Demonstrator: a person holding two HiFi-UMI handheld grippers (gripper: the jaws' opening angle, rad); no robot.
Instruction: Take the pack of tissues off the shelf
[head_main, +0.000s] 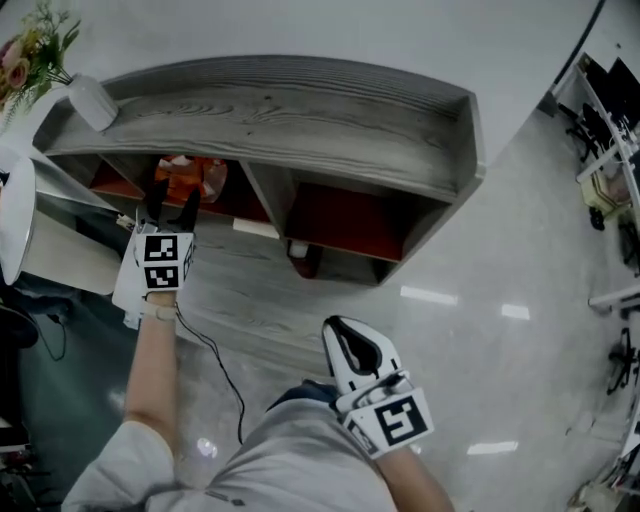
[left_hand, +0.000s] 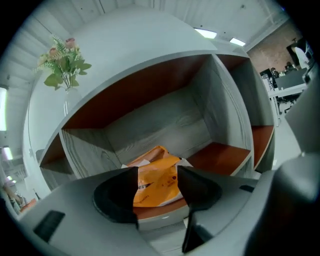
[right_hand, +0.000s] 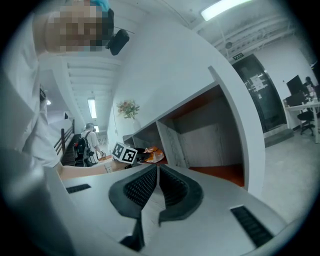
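The pack of tissues (head_main: 190, 178), orange and white, lies in the left compartment of the grey wooden shelf (head_main: 300, 110). My left gripper (head_main: 170, 207) hangs just in front of that compartment, jaws open and pointed at the pack. In the left gripper view the tissue pack (left_hand: 157, 185) shows in the gap between the dark fingers (left_hand: 120, 192), which do not press on it; the left gripper (left_hand: 157, 170) holds nothing. My right gripper (head_main: 345, 338) hangs low by my body, away from the shelf. Seen in its own view, the right gripper (right_hand: 156, 169) is shut and empty.
A vase (head_main: 92, 101) with flowers (head_main: 35, 45) stands on the shelf top's left end. The right compartment (head_main: 345, 225) has a red-brown floor. A white table (head_main: 15, 215) stands to the left. Desks and chairs (head_main: 610, 150) fill the far right. A cable (head_main: 215, 365) trails from my left gripper.
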